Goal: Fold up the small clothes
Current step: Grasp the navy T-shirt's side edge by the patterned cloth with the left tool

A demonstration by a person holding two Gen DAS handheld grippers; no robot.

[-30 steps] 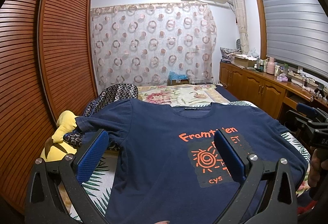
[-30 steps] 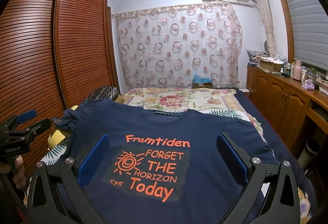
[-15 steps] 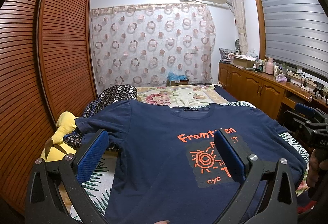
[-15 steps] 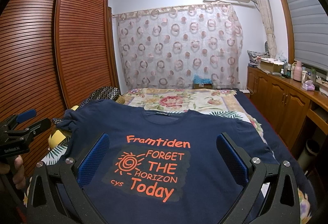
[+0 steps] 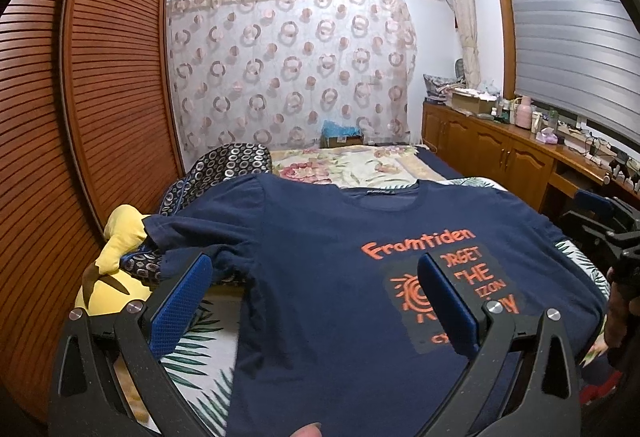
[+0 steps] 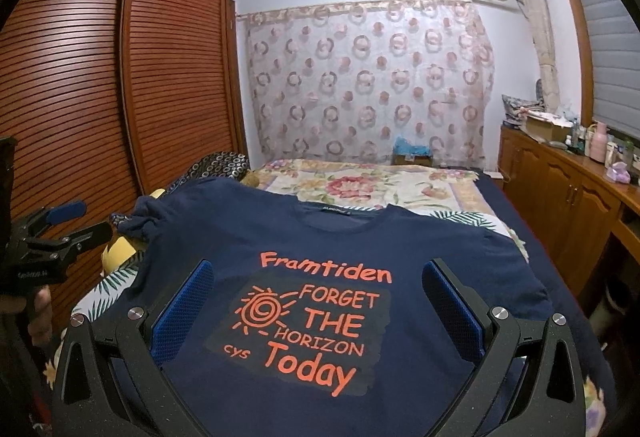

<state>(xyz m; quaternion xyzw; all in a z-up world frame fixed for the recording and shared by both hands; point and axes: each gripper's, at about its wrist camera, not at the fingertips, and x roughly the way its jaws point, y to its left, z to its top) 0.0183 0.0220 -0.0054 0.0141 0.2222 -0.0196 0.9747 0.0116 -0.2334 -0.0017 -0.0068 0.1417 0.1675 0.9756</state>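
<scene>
Navy T-shirt (image 6: 320,237) spread face-up and unfolded on the bed (image 6: 384,181). Left claw (image 5: 316,297) and right claw (image 6: 320,301) hover above it, both released and empty. Folding appears not yet begun; the next move likely calls for gripping a sleeve or side edge.

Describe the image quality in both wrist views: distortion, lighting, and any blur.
Left wrist view: strong fisheye bending of the wardrobe doors, dark corner vignetting, even indoor light; the navy T-shirt goes soft near the bottom edge, between the open left gripper fingers. Right wrist view: same barrel curve and vignette; the orange print reads sharply between the open right gripper fingers, no glare.
</scene>
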